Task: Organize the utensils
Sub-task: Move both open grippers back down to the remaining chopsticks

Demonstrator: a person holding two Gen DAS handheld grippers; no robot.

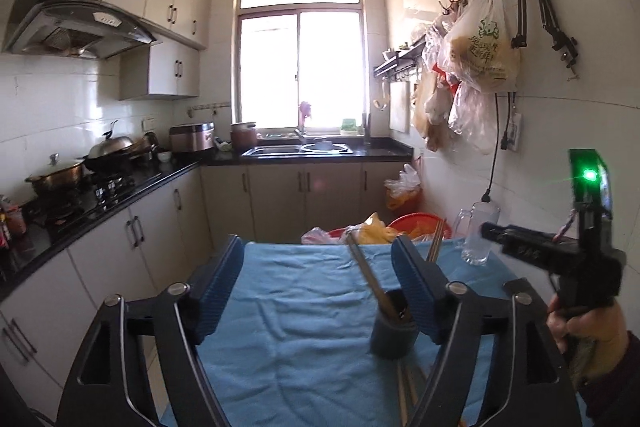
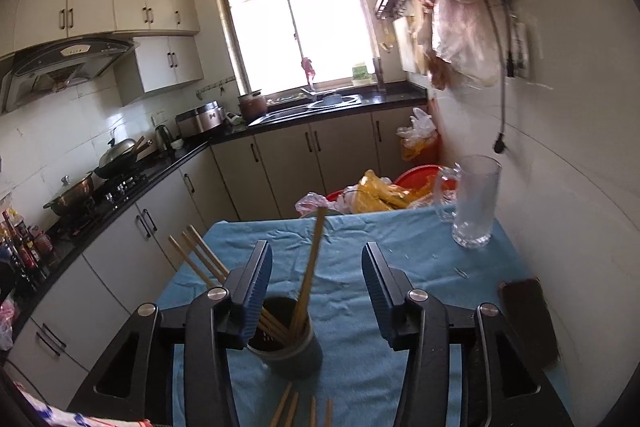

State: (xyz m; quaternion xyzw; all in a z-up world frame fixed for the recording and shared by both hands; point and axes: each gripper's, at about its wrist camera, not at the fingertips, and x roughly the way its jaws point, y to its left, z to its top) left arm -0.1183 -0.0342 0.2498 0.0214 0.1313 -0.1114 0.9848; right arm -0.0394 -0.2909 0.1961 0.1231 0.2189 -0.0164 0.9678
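Right wrist view: the dark holder cup (image 2: 286, 341) stands on the desk (image 2: 400, 239), under its blue cloth, low between the two grippers, with several chopsticks (image 2: 308, 275) already leaning in it.
Loose chopsticks: four ends (image 2: 304, 413) lie flat on the cloth just in front of the cup, at the bottom edge of the picture; these look like the ones left to gather.
Right gripper (image 2: 316, 287): fingers stand about half apart with nothing pinched; one upright stick crosses the gap but the pads do not press it.
Left gripper (image 1: 320, 283): fingers wide apart and empty, the cup (image 1: 394, 325) showing just inside its right finger.
Step in hand: I judge both have let go and the next pick is a loose stick.
How to do it well: come down on a stick near its middle, pinch across its width, lift it clear of the cloth, tip it upright, and lower it into the cup without knocking the leaning ones.
Watch out: the glass mug (image 2: 474, 203) stands well apart at the far corner; the cup is light and could tip if nudged.
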